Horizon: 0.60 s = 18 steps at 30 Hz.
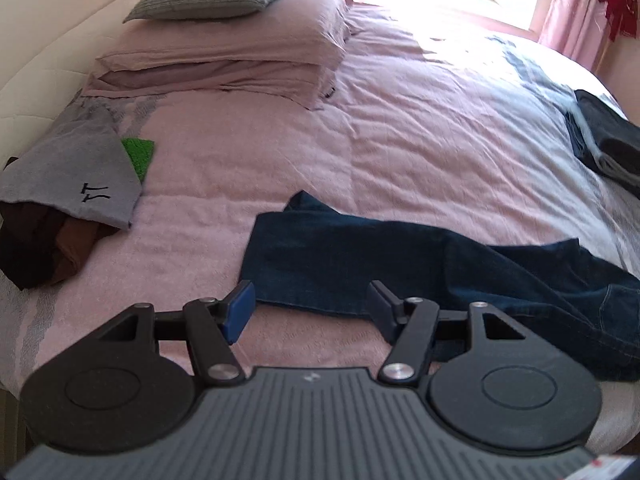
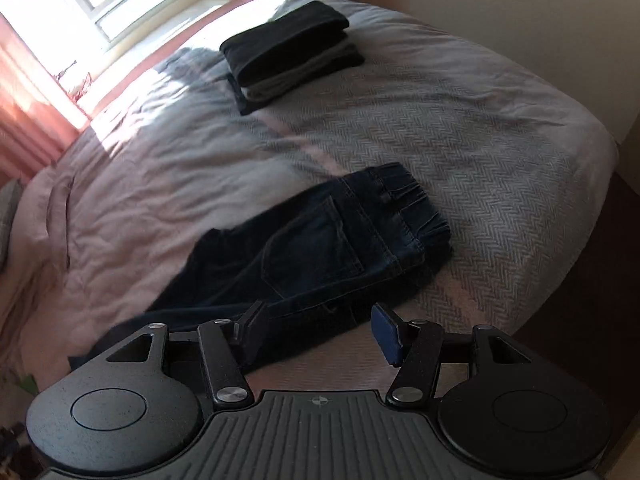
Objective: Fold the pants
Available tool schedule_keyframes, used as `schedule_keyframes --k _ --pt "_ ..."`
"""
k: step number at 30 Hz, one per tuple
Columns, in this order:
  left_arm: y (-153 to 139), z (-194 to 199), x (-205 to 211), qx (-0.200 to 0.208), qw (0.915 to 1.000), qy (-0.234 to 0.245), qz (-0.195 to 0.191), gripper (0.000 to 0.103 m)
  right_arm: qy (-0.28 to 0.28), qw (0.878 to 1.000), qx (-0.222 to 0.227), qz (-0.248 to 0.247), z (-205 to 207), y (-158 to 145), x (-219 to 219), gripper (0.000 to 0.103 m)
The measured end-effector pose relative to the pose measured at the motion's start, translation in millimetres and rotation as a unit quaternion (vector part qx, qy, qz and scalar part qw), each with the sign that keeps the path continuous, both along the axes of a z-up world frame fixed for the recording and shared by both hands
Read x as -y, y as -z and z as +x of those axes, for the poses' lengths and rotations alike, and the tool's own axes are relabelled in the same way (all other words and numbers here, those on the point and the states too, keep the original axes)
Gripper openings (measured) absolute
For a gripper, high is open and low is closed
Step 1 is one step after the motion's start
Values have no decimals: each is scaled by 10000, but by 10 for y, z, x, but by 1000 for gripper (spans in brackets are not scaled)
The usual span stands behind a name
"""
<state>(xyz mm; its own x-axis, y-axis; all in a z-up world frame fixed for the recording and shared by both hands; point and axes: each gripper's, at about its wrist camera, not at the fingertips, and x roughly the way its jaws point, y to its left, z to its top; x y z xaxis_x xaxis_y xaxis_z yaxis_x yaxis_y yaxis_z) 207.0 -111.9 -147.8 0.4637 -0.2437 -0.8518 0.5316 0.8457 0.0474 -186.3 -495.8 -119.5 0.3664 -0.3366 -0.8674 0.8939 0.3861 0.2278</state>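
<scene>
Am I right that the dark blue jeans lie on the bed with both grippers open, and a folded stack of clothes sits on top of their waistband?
Not quite. The folded stack sits apart from the jeans, farther up the bed toward the window, as the right wrist view shows. The rest holds: the left gripper and right gripper are both open.

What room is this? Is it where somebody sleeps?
Most likely a bedroom: there's a big bed with stacked pillows, and pink curtains by a sunny window.
</scene>
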Motion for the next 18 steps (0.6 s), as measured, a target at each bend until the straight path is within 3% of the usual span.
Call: schedule_keyframes --k 2,4,5,9,15,18 --pt "100 -146 131 -80 9999 54 108 58 -647 9960 -435 -429 15 160 -91 55" --pt "206 -270 226 -154 9995 80 275 58 -1486 9813 -820 -905 -5 339 -189 55" --pt "266 -344 276 -188 9992 68 353 58 -1860 9711 -1058 -1061 -34 572 -240 55" --pt "514 -567 406 -341 9973 -27 654 58 -3350 9135 -1687 -1575 -57 1306 -278 55" --pt "913 -763 532 -251 9953 44 939 58 -4614 8222 -2469 -2240 -65 2128 -286 55" --pt "1123 -774 576 -18 9941 178 1071 58 -4884 7993 -2611 -2332 -94 2374 -274 55"
